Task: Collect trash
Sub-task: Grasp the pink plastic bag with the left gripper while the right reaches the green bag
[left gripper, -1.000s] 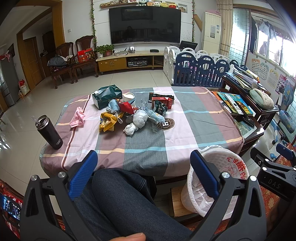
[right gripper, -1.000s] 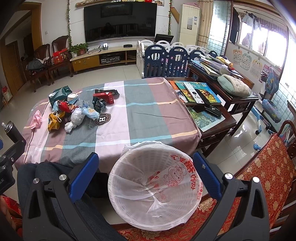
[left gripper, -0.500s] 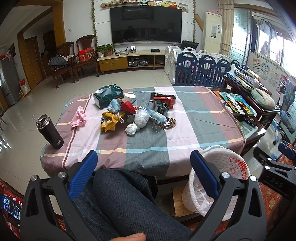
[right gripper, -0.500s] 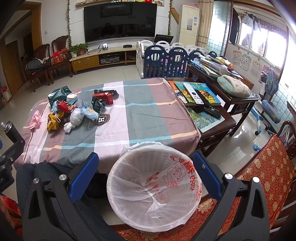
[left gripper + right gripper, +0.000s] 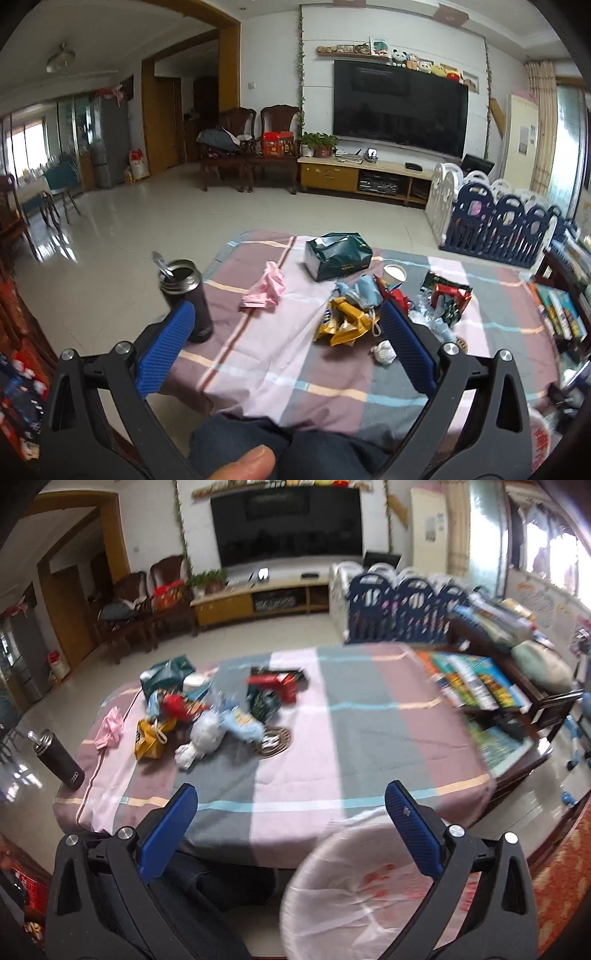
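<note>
A heap of trash lies on the striped tablecloth (image 5: 362, 716): a yellow wrapper (image 5: 341, 323), a white crumpled ball (image 5: 384, 351), a pink wrapper (image 5: 266, 290), a green packet (image 5: 338, 254), a paper cup (image 5: 394, 275) and red wrappers (image 5: 273, 683). The heap also shows in the right wrist view, with the yellow wrapper (image 5: 149, 736) and a white bag (image 5: 205, 734). My left gripper (image 5: 286, 347) is open and empty, above the table's near left edge. My right gripper (image 5: 290, 830) is open and empty, over the white-lined trash basket (image 5: 354, 886) by the table's near edge.
A black flask (image 5: 186, 295) with a straw stands at the table's left corner. A side table with books (image 5: 476, 683) is to the right. A blue and white play fence (image 5: 495, 225) stands behind. My knee (image 5: 295, 450) is under the near edge.
Both grippers have moved up and to the left. The left one now faces the left part of the table and the trash heap; the basket has slid to the right wrist view's lower right.
</note>
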